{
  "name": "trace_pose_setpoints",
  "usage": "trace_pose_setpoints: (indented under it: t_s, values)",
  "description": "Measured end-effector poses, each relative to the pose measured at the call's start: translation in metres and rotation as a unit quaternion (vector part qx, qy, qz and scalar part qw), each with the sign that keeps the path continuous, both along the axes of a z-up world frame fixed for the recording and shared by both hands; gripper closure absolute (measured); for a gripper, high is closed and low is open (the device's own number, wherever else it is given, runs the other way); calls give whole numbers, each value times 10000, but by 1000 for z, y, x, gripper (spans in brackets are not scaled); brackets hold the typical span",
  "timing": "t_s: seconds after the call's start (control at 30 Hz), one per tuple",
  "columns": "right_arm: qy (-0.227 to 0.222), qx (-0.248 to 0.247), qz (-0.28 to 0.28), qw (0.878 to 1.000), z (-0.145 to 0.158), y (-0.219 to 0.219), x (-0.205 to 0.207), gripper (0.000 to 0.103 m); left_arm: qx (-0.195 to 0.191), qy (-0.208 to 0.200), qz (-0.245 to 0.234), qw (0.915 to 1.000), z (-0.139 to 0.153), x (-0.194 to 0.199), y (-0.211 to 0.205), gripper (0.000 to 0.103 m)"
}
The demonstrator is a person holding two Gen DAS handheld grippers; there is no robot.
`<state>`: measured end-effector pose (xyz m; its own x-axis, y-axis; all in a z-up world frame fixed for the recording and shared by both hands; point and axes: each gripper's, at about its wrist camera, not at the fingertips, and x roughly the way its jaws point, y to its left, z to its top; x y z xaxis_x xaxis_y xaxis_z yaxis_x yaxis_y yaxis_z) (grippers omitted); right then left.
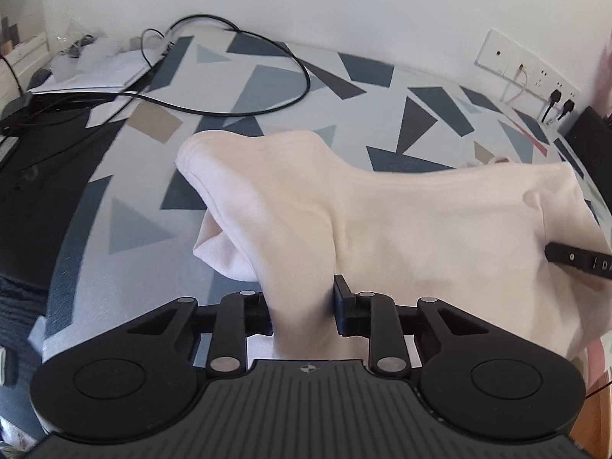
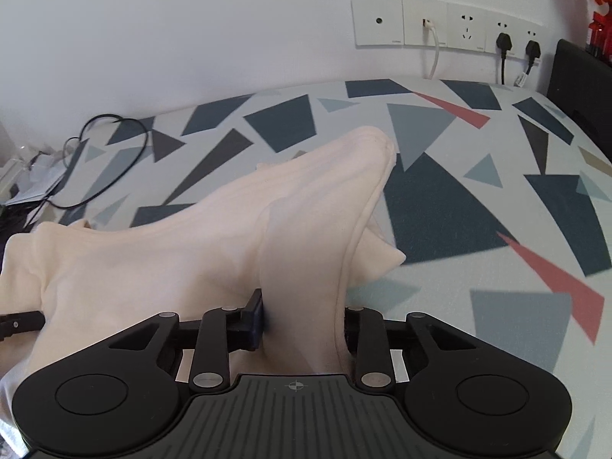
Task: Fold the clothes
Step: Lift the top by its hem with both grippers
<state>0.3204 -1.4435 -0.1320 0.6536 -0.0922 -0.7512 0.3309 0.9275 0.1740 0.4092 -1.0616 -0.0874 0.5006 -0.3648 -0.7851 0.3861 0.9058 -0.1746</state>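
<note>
Patterned bedding (image 2: 440,206) with dark triangles is spread ahead of both tongs, below a white wall. A cream garment (image 1: 382,222) is held lifted between the tongs, one sleeve-like end draped forward of each. The left gripper (image 1: 302,306) is closed on a bunched fold of it; the right gripper (image 2: 302,317) is likewise clamped on fabric. Uneven tension could pull a fold free, and the hanging ends may crumple when lowered. A black cable (image 1: 244,76) lies beyond the left tongs. The garment's lower part is hidden behind both gripper bodies, and its type cannot be determined.
</note>
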Motion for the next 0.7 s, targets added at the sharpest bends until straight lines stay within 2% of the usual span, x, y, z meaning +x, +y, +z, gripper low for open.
trace_pose_setpoints:
  t_s: [0.1, 0.27, 0.4, 0.57, 0.7]
  values:
    - [-157, -264, 103, 9995, 13, 24, -21, 78, -147, -281, -51, 9995, 15, -21, 14, 78]
    - [-558, -688, 184, 9959, 50, 55, -43, 78, -653, -619, 71, 9959, 36, -51, 37, 78]
    - [-766, -1085, 345, 9905, 84, 73, -60, 78, -997, -581, 382, 9926, 42, -73, 57, 78]
    - [-862, -1156, 710, 9870, 97, 87, -72, 78, -907, -574, 634, 9922, 50, -102, 71, 77]
    - [-925, -1107, 1010, 9844, 100, 97, -80, 78, -832, -593, 1091, 9888, 57, -133, 85, 77]
